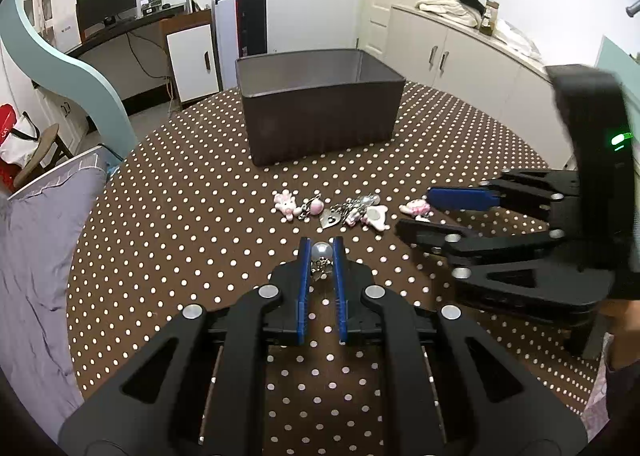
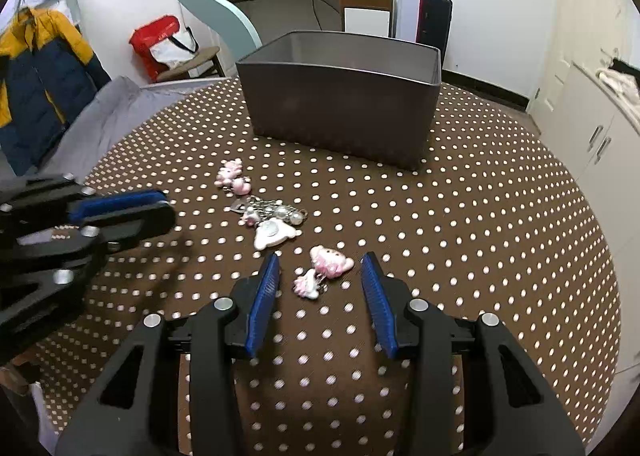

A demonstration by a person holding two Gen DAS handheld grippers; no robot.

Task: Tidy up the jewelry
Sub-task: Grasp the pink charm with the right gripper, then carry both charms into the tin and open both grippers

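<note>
My left gripper (image 1: 321,246) is shut on a pearl charm (image 1: 321,251) with a small silver pendant hanging under it, held above the polka-dot table. My right gripper (image 2: 324,262) is open, its jaws on either side of a pink charm pair (image 2: 326,266) lying on the table; it also shows in the left wrist view (image 1: 420,212). More jewelry lies in a row: a pink bunny charm (image 1: 286,204), a heart pendant with pearl keychains (image 1: 344,210) and a white bear charm (image 2: 274,234). A grey open box (image 1: 320,112) stands behind them.
The round table (image 1: 160,216) has a brown cloth with white dots. A bed with grey bedding (image 1: 36,256) lies to the left. White cabinets (image 1: 460,56) stand to the right, and a desk with a monitor (image 1: 106,2) at the back.
</note>
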